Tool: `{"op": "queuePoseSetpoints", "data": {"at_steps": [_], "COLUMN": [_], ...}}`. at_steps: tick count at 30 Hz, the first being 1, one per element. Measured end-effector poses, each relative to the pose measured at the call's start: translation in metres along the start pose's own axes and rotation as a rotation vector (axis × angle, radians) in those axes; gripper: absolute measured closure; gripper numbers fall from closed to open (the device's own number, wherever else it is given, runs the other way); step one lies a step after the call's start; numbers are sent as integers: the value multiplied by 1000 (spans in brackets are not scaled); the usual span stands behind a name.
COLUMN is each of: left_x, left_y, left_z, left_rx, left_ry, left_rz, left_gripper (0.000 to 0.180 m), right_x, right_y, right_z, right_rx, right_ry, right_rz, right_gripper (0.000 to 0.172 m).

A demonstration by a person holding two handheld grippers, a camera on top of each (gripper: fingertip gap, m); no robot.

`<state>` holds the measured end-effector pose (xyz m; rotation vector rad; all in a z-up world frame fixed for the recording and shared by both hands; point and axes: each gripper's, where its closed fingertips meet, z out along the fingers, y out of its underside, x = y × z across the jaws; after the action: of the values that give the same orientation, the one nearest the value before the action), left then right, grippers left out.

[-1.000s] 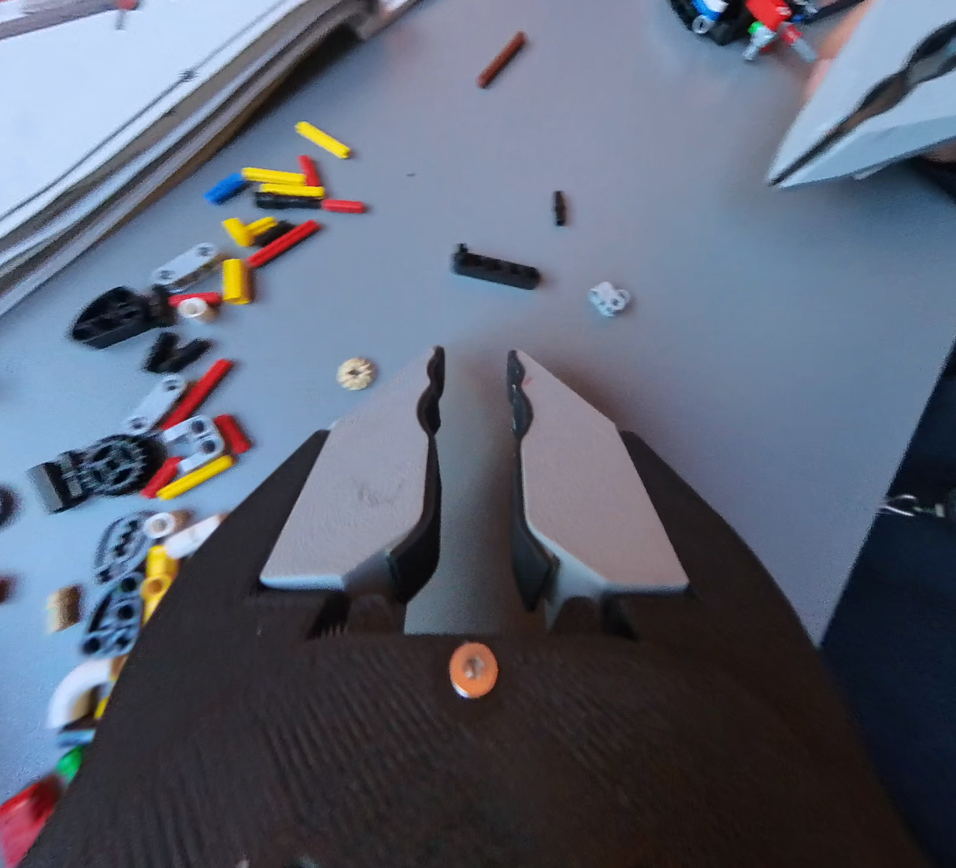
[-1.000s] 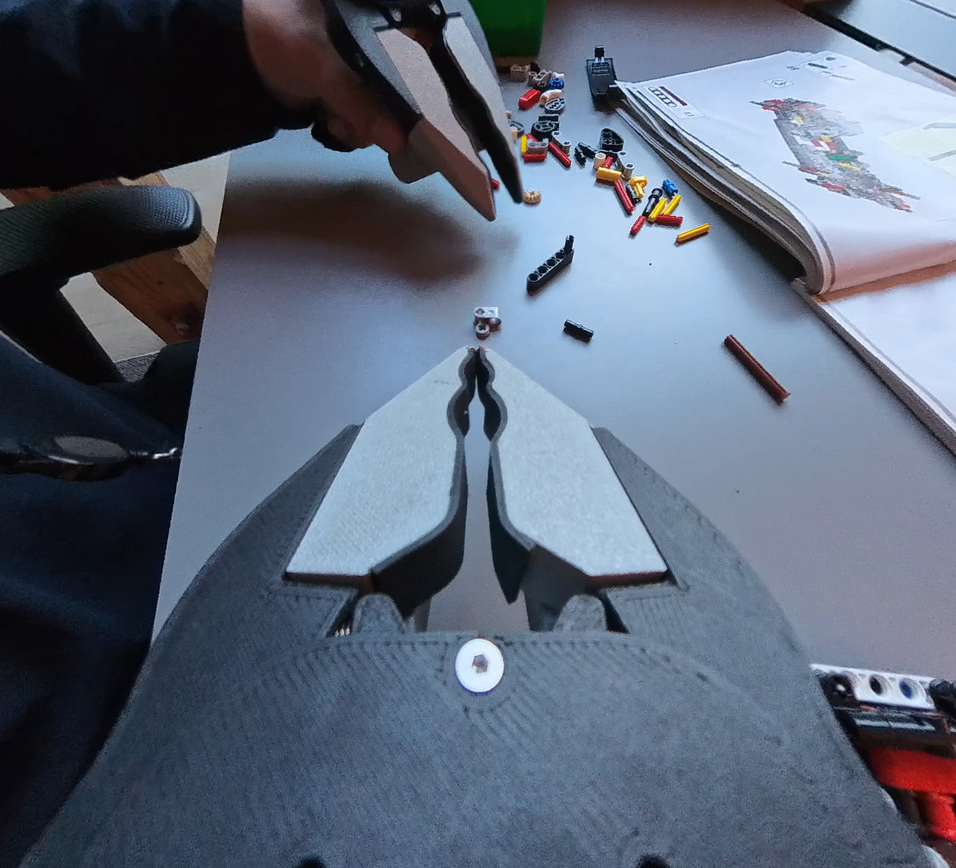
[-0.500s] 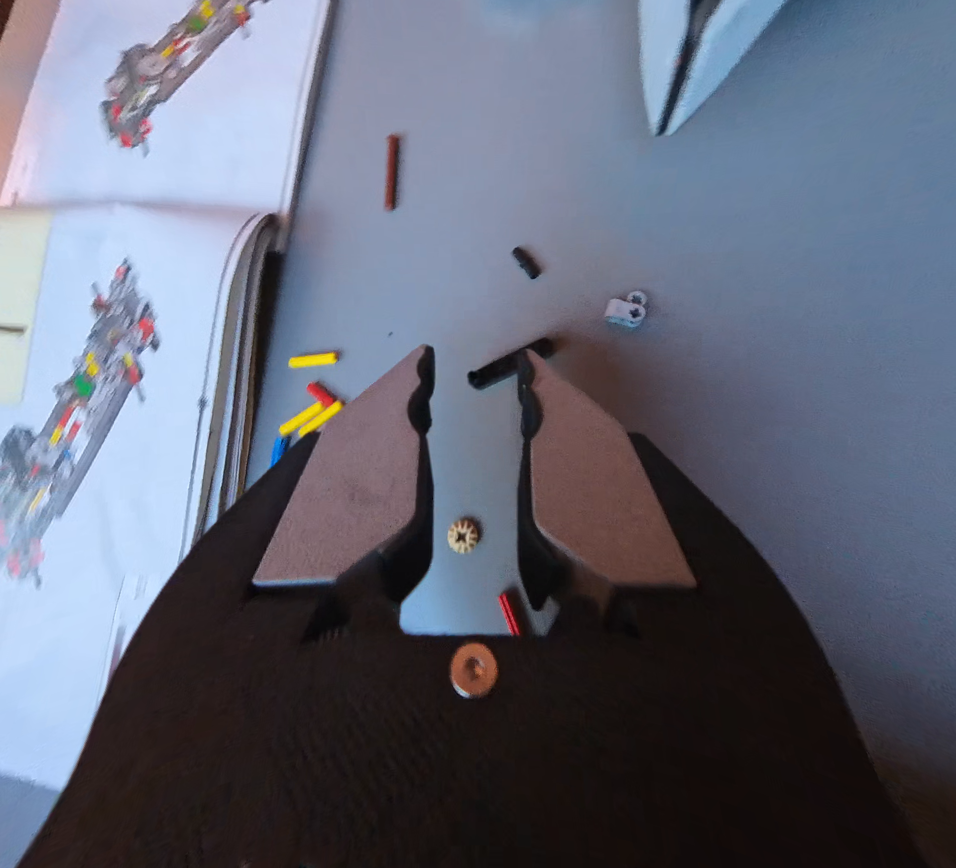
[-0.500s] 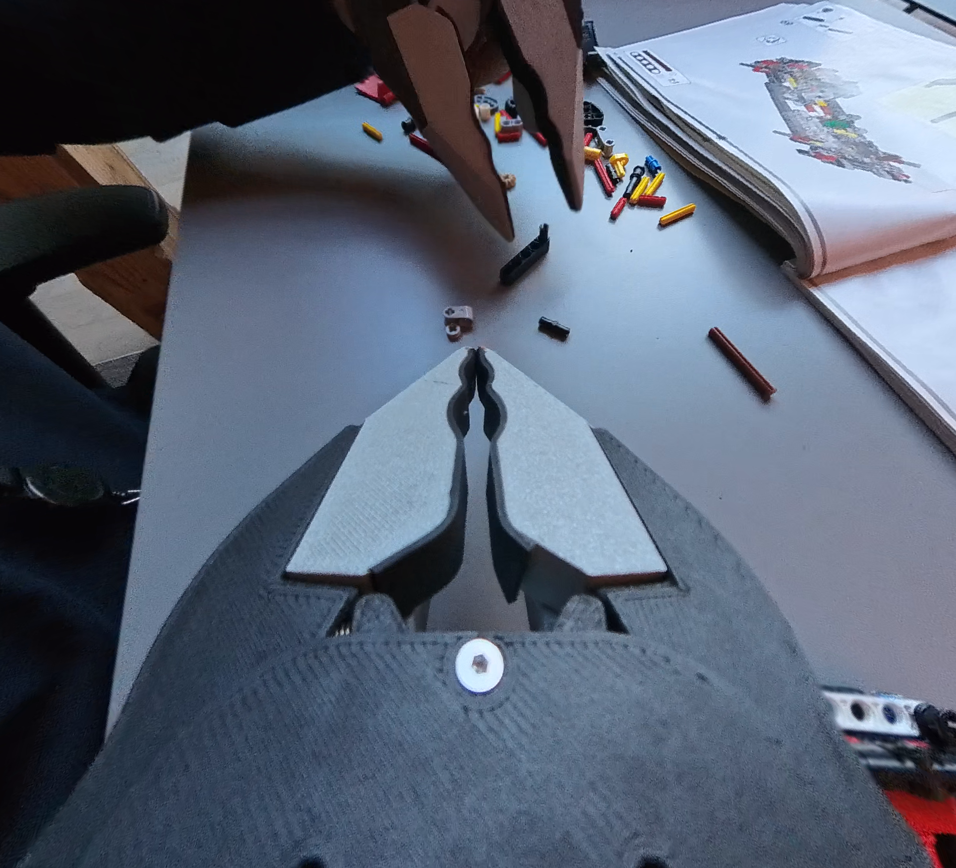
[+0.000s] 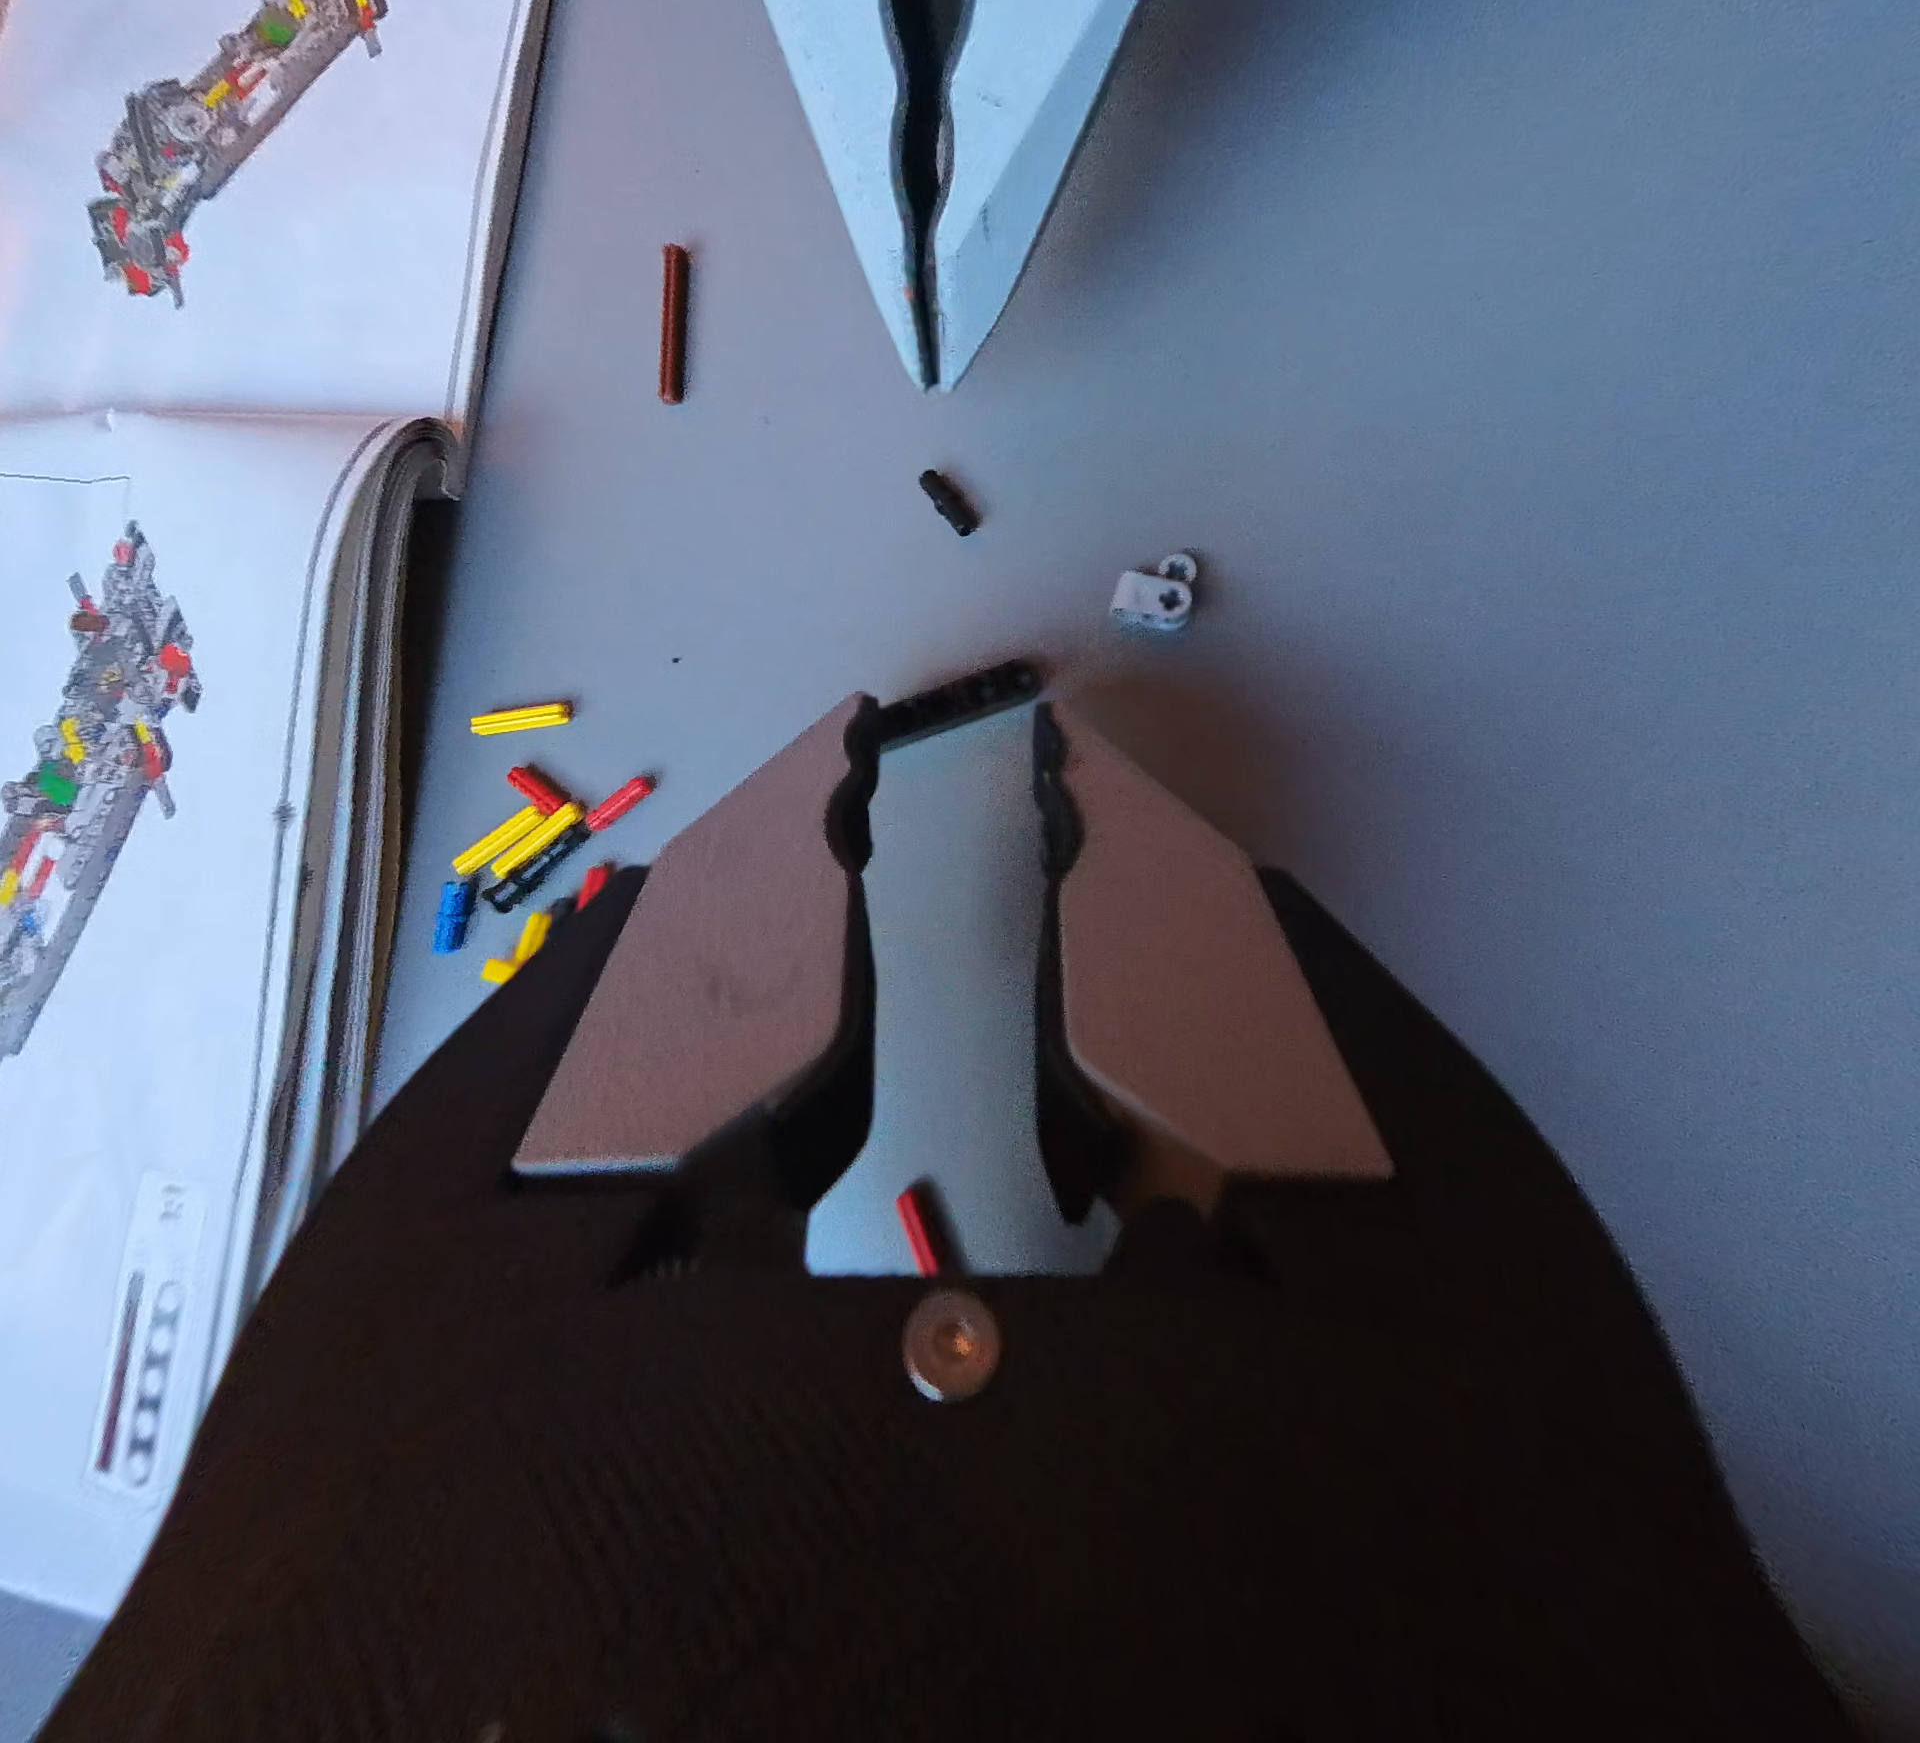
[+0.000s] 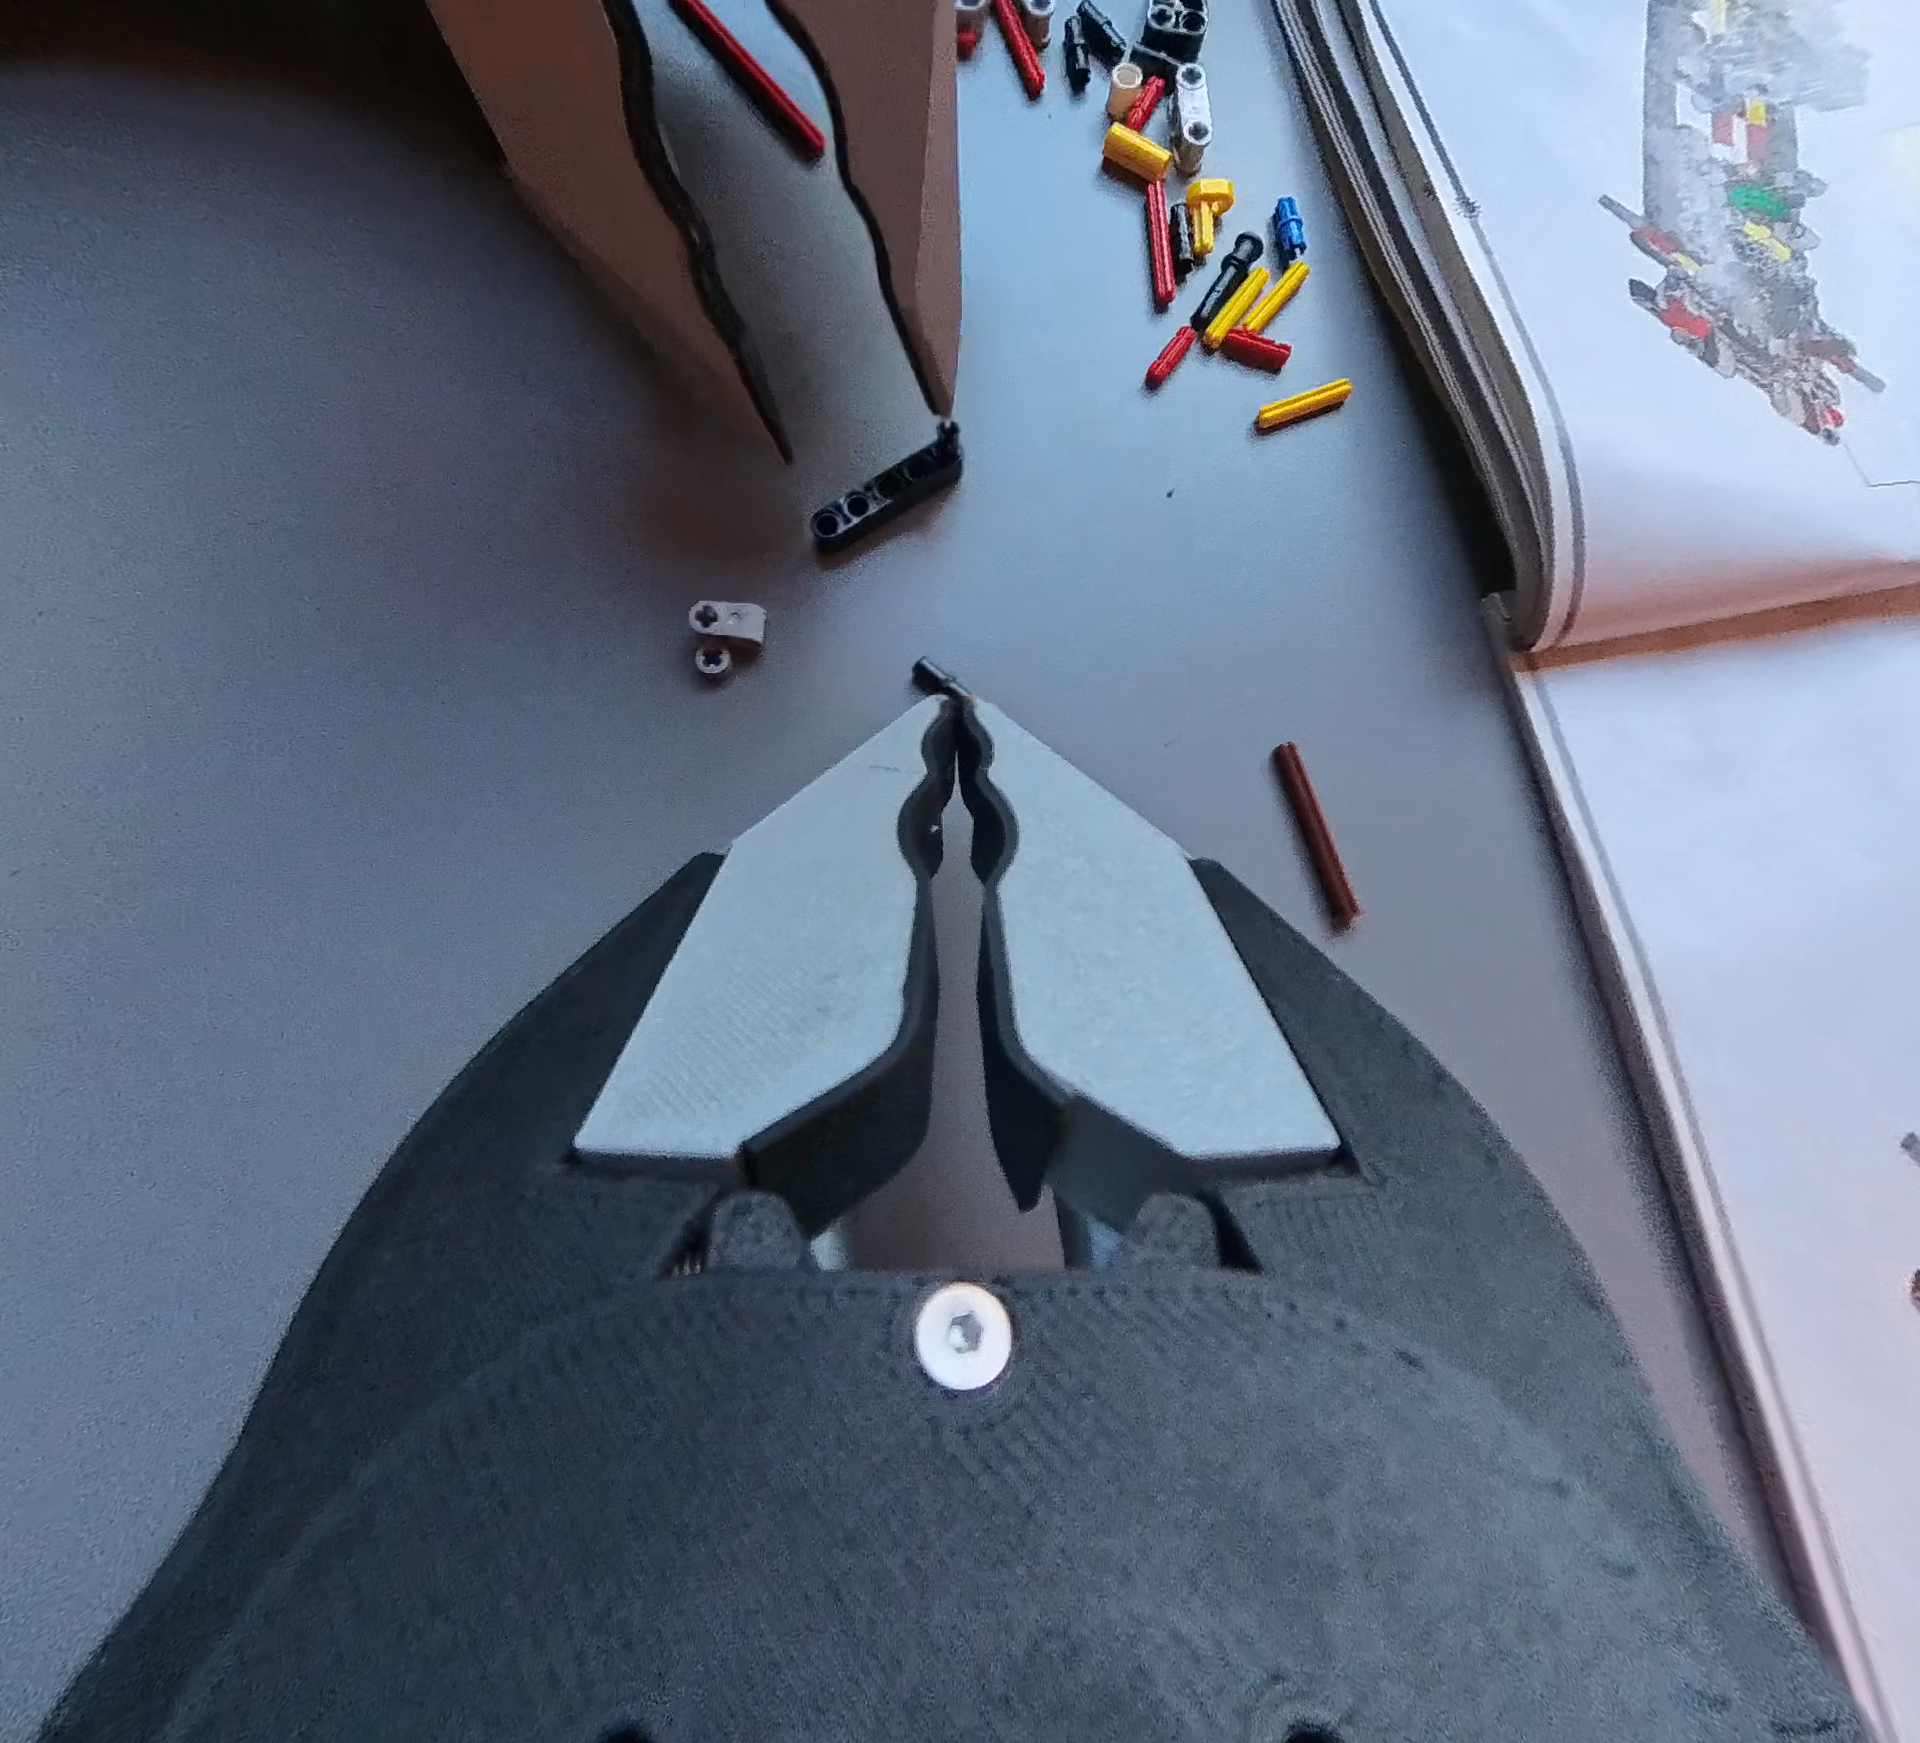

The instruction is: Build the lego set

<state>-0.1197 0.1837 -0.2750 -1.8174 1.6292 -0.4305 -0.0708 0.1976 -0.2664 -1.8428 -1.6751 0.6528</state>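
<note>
Open instruction booklet [image 5: 270, 259] at far left of the left wrist view, lying on the grey surface [image 5: 1507, 467]. Beside its edge, a scatter of yellow, red, blue and black pins [image 5: 520, 841]; farther up, a lone brown axle [image 5: 673, 322]. Left tool [image 5: 951, 717] spread, nothing pinched, tips just above a black holed beam [image 5: 961, 691] lying flat across the gap. Beyond, a short black pin [image 5: 948, 501] and a light grey connector [image 5: 1153, 597], apart from each other. Right tool [image 6: 954, 704] pressed together on nothing, tips right at that black pin. Brown axle just right of its fingers.
</note>
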Motion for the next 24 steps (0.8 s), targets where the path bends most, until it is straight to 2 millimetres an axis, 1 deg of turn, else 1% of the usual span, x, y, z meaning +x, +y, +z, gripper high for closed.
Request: {"op": "queuePoseSetpoints", "data": {"at_steps": [3,6,7,10,12,13,14,15,18,19,21,24], "left_x": [-8,-18,-20,-12,-2,-1,-3,-7,-2,1,8,15], "left_y": [-1,-3,-3,5,4,6,7,7,6,5,2,0], "left_z": [-9,-5,-1,13,14,15,15,16,16,15,15,13], "left_rx": [18,17,8,-62,-65,-78,-85,-95,-114,-110,-94,-80], "left_ry": [14,39,64,175,241,241,213,170,96,79,47,46], "left_rz": [39,107,122,151,144,133,101,51,-124,-167,-250,-347], "left_gripper": [142,140,141,147,159,163,170,173,173,171,161,152], "right_x": [1,-2,-2,-2,-3,-2,-1,-1,2,2,2,1], "right_y": [-2,1,3,8,12,13,13,13,9,8,9,12], "right_z": [-1,1,2,5,6,6,6,6,9,11,15,23], "right_rx": [4,15,11,-14,-40,-46,-50,-53,-61,-66,-91,-125], "right_ry": [-5,-23,-27,-37,-47,-46,-48,-53,-67,-72,-95,-122], "right_rz": [-3,12,18,26,20,13,4,-4,-46,-65,-99,-157], "right_gripper": [172,172,172,168,167,166,165,164,161,160,158,156]}}
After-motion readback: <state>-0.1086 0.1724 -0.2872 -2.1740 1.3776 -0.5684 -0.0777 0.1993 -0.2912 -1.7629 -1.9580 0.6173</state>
